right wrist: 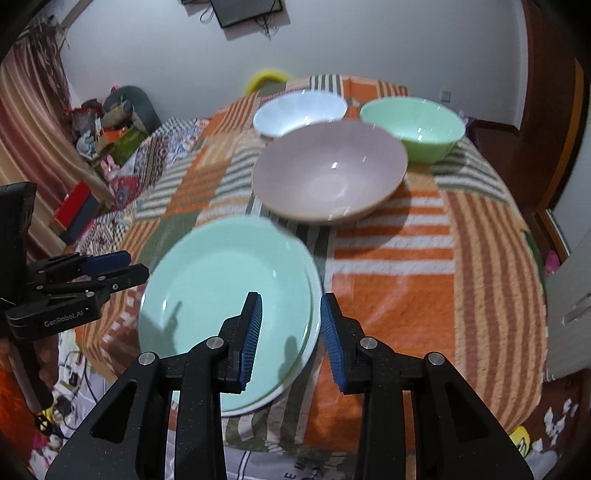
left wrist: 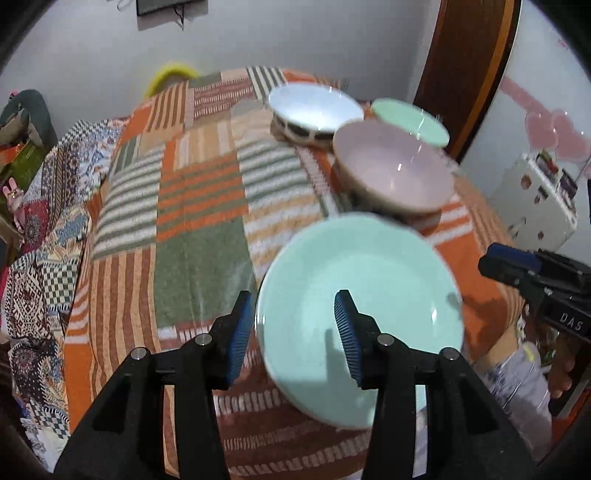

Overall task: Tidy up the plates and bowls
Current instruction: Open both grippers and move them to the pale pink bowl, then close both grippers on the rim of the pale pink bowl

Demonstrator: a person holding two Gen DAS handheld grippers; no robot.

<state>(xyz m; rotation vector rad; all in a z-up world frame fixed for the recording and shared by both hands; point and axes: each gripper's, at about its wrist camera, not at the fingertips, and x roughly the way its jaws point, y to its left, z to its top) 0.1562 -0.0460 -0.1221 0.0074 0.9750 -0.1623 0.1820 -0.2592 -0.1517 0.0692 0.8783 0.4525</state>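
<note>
Left wrist view: the left gripper hangs with jaws spread astride the mint plate's rim, apparently not pinching.

Right wrist view: the right gripper likewise straddles it, unclamped; the pink bowl, white bowl and green bowl sit unstacked.

Patchwork blanket of orange, green and striped squares, spread flat. Yellow ring at far edge. Dark wall screen above.

Mint plate, pink bowl, green bowl, orange-striped patchwork cloth.
</note>
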